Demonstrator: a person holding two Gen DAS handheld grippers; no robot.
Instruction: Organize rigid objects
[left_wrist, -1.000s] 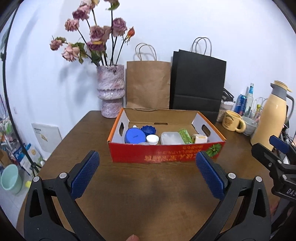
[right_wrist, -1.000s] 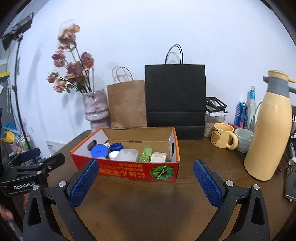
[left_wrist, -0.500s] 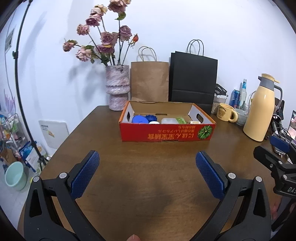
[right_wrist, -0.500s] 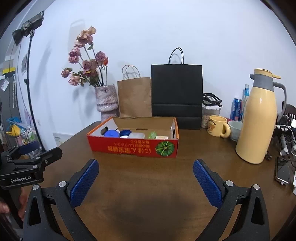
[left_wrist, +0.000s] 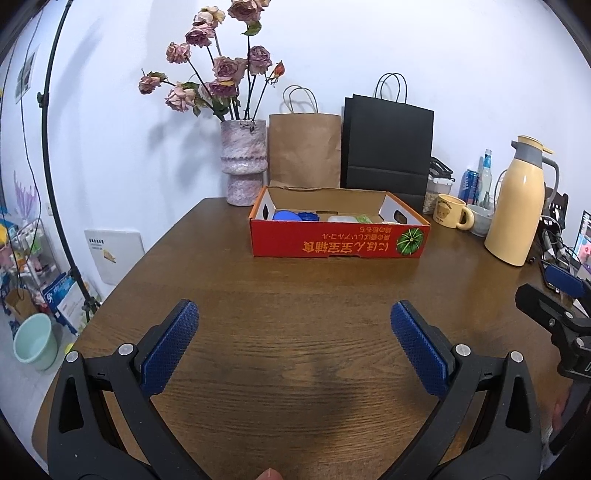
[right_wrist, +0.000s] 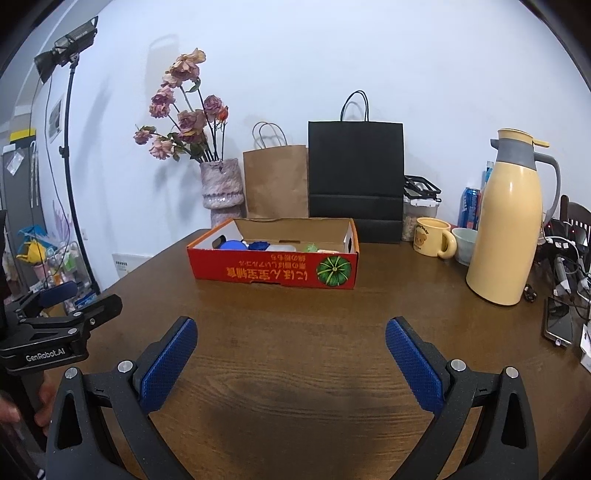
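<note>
A red cardboard box (left_wrist: 340, 242) (right_wrist: 273, 267) sits toward the back of the brown wooden table (left_wrist: 295, 295). Inside it I see a blue round lid (left_wrist: 287, 215), a dark blue cap (left_wrist: 308, 216), a clear plastic container (left_wrist: 341, 218) and a green packet (left_wrist: 364, 219), mostly hidden by the front wall. My left gripper (left_wrist: 294, 345) is open and empty over the near table, well short of the box. My right gripper (right_wrist: 290, 350) is also open and empty, equally far back. Each gripper appears at the edge of the other's view.
A vase of dried roses (left_wrist: 243, 162), a brown paper bag (left_wrist: 304, 147) and a black bag (left_wrist: 388, 144) stand behind the box. A yellow thermos (right_wrist: 508, 221), a bear mug (right_wrist: 432, 236), cans and cables crowd the right side. A phone (right_wrist: 557, 325) lies at the right edge.
Both grippers have pulled back from the box and away from it, so it looks smaller and farther. Both stay open and empty.
</note>
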